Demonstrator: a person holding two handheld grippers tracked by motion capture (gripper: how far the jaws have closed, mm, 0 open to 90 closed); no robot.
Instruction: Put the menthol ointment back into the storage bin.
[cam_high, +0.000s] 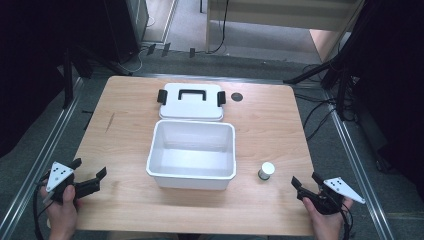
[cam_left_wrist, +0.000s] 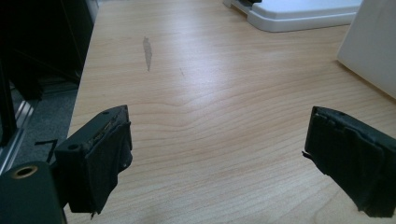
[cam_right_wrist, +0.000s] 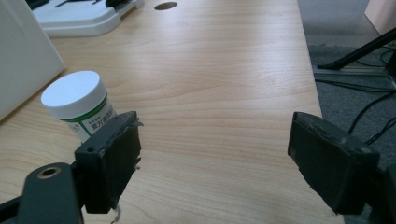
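A white open box (cam_high: 192, 155) stands in the middle of the wooden table (cam_high: 125, 135). Its white lid (cam_high: 191, 101) with a black handle and black side clips lies flat just behind it. A small white-capped jar (cam_high: 266, 171) with a green-edged label stands right of the box; in the right gripper view the jar (cam_right_wrist: 79, 103) sits just beyond the left jaw. My left gripper (cam_high: 90, 175) is open at the near left table edge, nothing between its jaws. My right gripper (cam_high: 306, 181) is open at the near right corner, a little right of the jar.
A round dark hole (cam_high: 236, 97) is in the table top beside the lid. A dark streak (cam_left_wrist: 147, 51) marks the wood on the left. Metal rails (cam_high: 47, 150) run along both sides, with cables (cam_high: 320, 112) on the floor at the right.
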